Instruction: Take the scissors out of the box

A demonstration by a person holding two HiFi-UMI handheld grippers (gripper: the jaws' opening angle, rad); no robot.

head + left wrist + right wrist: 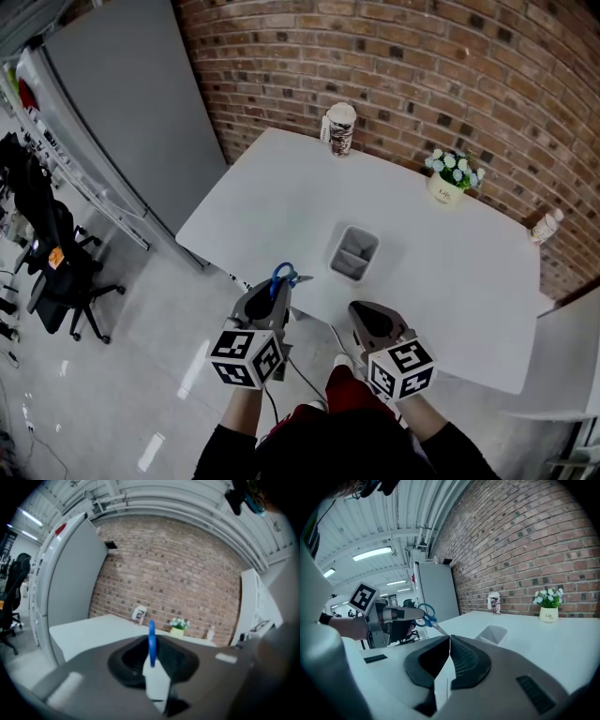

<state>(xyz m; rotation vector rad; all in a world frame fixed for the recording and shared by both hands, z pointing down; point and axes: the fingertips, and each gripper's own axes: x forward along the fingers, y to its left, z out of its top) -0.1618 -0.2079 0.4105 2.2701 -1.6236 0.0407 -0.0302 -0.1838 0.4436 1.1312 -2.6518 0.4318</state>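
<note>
**Scissors out of the box**

Lower centre of the head view: the left tongs (280,287) grip the blue-handled scissors (284,277) near the white surface (281,197) edge, apart from the grey box (353,253) at mid-frame. The right tongs (362,309) are pressed together, empty.

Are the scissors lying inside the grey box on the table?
No, the left gripper holds the scissors up near the table's edge, well clear of the grey box.
</note>
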